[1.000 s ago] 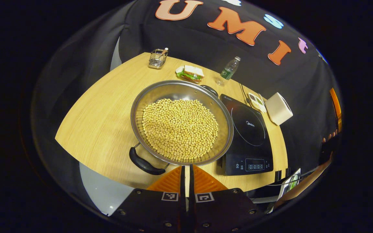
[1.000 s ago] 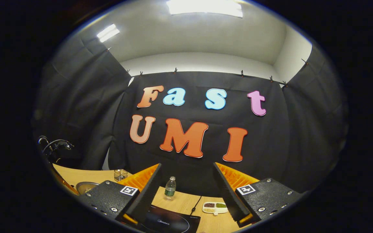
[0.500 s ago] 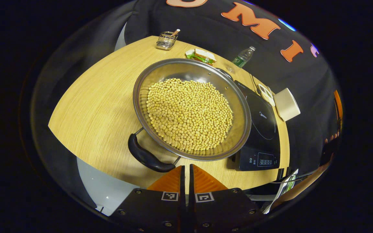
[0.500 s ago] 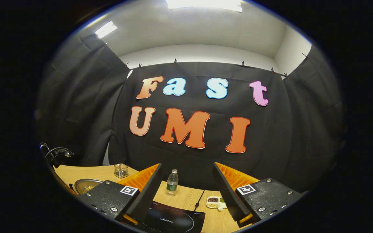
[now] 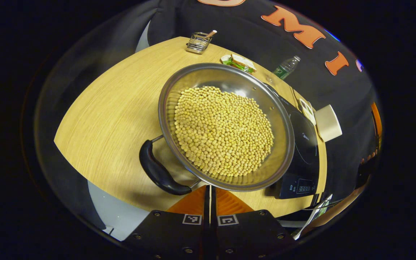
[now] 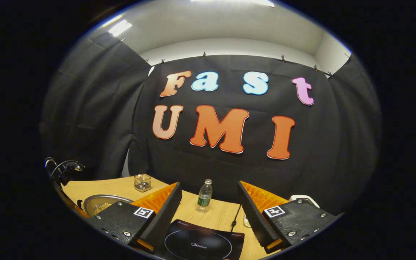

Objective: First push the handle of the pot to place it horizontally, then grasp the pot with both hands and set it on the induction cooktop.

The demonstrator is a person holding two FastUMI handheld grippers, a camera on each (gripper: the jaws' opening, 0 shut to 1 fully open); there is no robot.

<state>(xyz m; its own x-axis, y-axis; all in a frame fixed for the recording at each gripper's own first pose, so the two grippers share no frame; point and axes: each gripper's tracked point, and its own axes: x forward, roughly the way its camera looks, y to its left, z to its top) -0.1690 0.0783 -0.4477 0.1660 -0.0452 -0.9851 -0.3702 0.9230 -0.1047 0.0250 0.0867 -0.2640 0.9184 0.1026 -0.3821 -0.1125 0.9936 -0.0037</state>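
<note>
Left gripper [image 5: 209,195]: fingers pressed together, nothing between, just beside pot rim.
Right gripper [image 6: 209,209]: fingers wide apart, above induction cooktop [image 6: 200,245].
Pot [image 5: 226,126]: full of soybeans, on wooden table [image 5: 114,119], overlapping cooktop edge.
Near handle [image 5: 157,173]: black, pointing toward the lower left.

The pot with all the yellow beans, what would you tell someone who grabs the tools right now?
Left tool: shut, empty, just short of the round steel pot of yellow beans, beside its black near handle.
Right tool: open, empty, raised above the black induction cooktop.
The pot stands on the wooden table, next to the cooktop, its handles set diagonally.
Done: nothing visible yet.
Left: push the handle horizontal, grip both handles, lift the pot onto the cooktop.
</note>
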